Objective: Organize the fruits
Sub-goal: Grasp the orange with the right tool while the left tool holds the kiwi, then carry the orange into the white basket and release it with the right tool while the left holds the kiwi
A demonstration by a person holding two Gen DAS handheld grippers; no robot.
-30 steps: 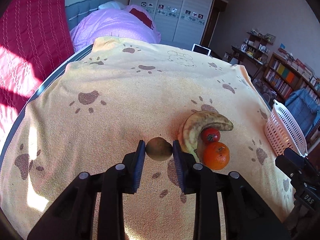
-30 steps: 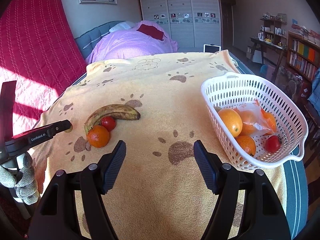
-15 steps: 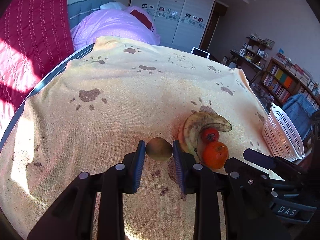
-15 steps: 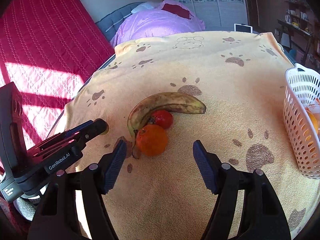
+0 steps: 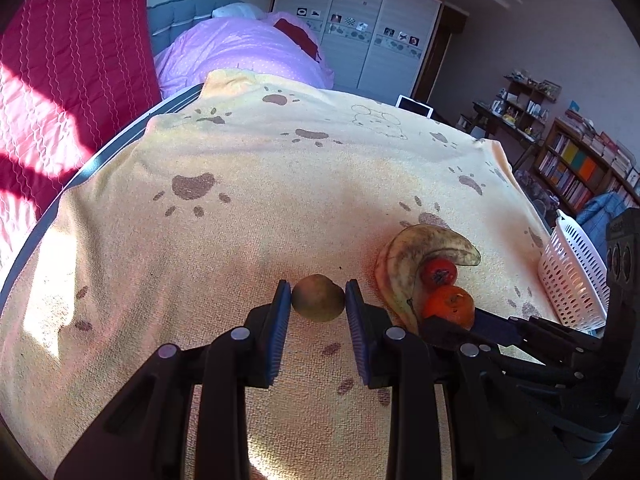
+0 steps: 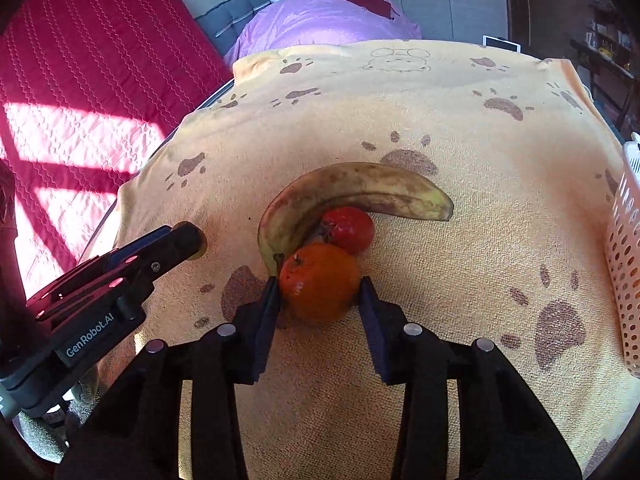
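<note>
On the towel (image 5: pixel 280 208), left fingers (image 5: pixel 280 312) clamp one kiwi (image 5: pixel 318 298); right fingers (image 6: pixel 268 308) are closing around one orange (image 6: pixel 320 284).

Paw-print blanket (image 5: pixel 280 216), purple duvet (image 5: pixel 240 48), white wardrobe (image 5: pixel 360 40), bookshelf (image 5: pixel 580 168).

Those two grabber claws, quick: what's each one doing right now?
Left gripper: shut on the kiwi.
Right gripper: jaws closing around the orange, pads at its sides.

Orange mandarin (image 6: pixel 320 284), brown-spotted yellow banana (image 6: pixel 360 188), red tomato (image 6: pixel 352 228), paw-printed yellow towel (image 6: pixel 440 120).
</note>
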